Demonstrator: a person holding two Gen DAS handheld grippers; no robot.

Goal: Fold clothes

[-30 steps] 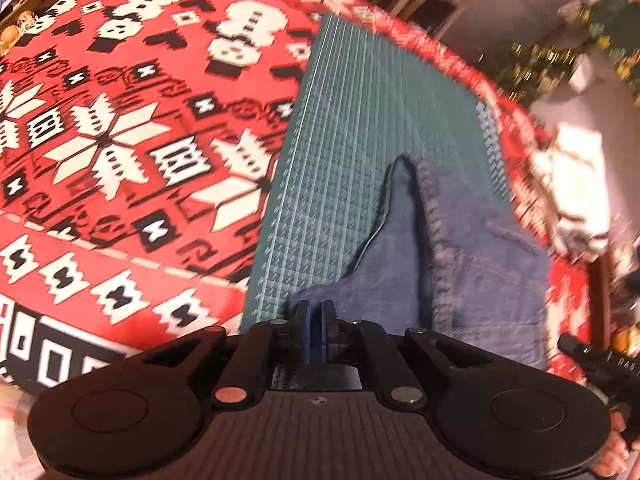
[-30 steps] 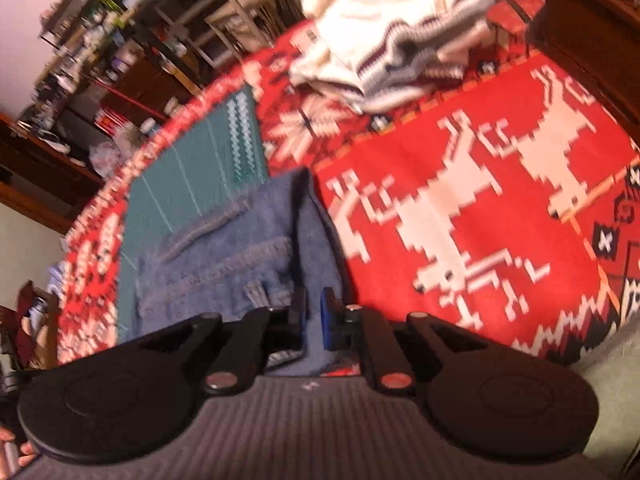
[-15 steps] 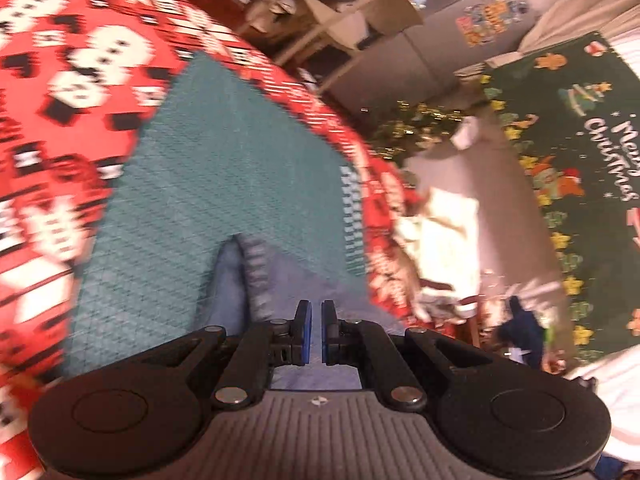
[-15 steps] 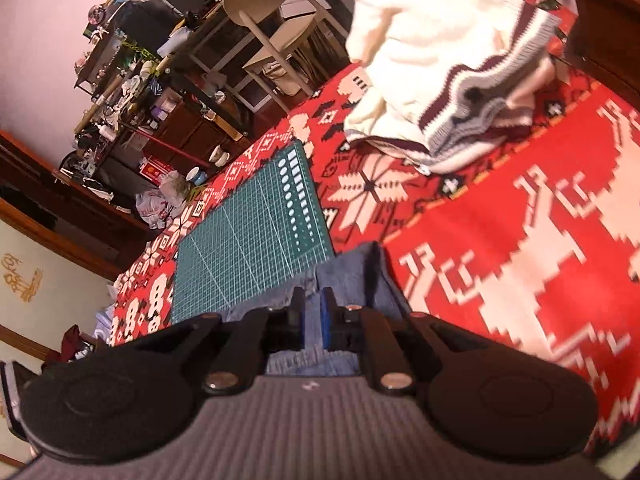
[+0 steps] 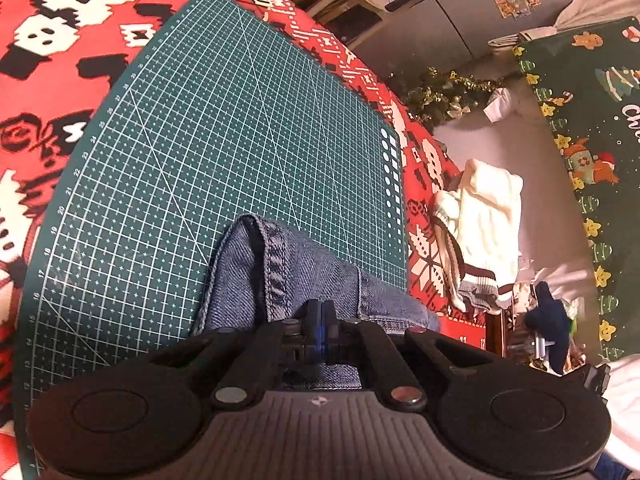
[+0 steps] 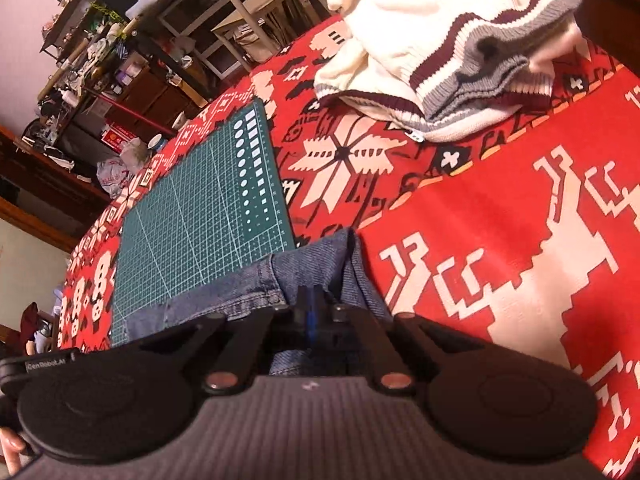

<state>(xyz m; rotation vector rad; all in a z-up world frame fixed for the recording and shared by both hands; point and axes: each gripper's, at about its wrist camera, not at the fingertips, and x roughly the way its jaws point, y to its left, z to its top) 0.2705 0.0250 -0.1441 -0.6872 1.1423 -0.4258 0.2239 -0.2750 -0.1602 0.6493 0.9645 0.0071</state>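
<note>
Folded blue denim jeans (image 5: 248, 280) lie at the near edge of a green cutting mat (image 5: 220, 140). My left gripper (image 5: 319, 312) is shut on a thick seamed fold of the denim, which tents up ahead of the fingertips. In the right wrist view the jeans (image 6: 224, 300) spill off the mat (image 6: 192, 232) onto the red cloth. My right gripper (image 6: 310, 308) is closing tight on the jeans' other end, and the cloth bunches up on both sides of its fingers.
A red patterned tablecloth (image 6: 520, 200) covers the table. A cream sweater with maroon and grey stripes (image 6: 440, 40) is heaped at the far right, also visible as the sweater (image 5: 488, 216) near the table edge. Chairs and cluttered shelves (image 6: 120, 60) stand beyond.
Both grippers carried the denim forward and down over the mat. More of the jeans is now folded under them. The right jaws went from a small gap to fully shut.
</note>
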